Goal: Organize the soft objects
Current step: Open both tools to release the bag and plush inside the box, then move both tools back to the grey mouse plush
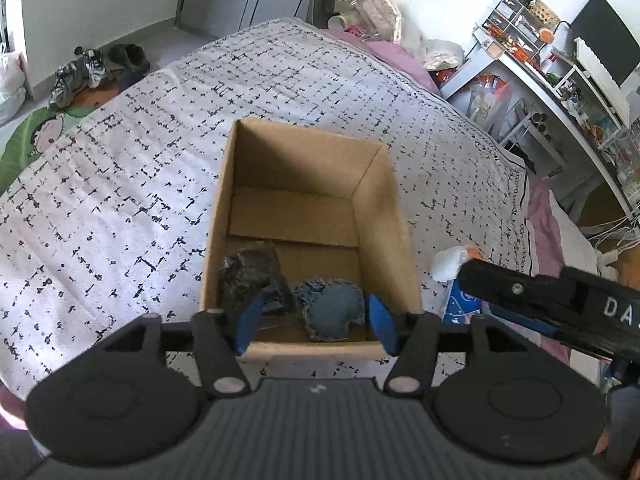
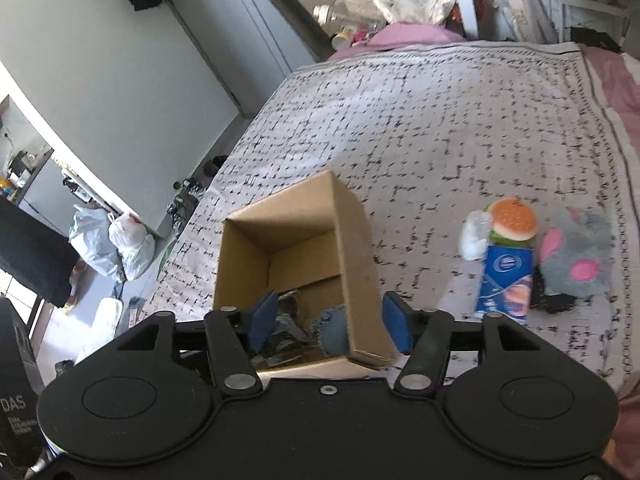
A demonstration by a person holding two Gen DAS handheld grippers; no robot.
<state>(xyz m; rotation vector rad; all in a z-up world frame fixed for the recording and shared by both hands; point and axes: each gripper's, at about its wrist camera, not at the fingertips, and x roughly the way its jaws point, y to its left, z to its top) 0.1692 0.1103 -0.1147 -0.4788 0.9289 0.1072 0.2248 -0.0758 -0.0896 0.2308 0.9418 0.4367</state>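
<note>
An open cardboard box [image 1: 380, 216] stands on the patterned bedspread [image 1: 120, 184]. Inside it lie a dark grey soft item [image 1: 250, 276] and a blue denim heart-shaped cushion [image 1: 332, 312]. My left gripper [image 1: 314, 326] is open and empty, above the box's near edge. My right gripper [image 2: 330, 326] is open and empty, above the box's near right corner [image 2: 360, 264]; the two soft items show between its fingers. To the right on the bed lie a burger toy [image 2: 514, 220], a white soft item [image 2: 474, 240], a blue packet [image 2: 506, 280] and a grey-and-pink plush [image 2: 576, 256].
The right gripper's body [image 1: 560, 300] crosses the right of the left wrist view, over the blue packet [image 1: 460, 304]. A cluttered white desk [image 1: 560, 80] stands right of the bed. Shoes [image 1: 92, 68] and white bags [image 2: 116, 244] lie on the floor to the left.
</note>
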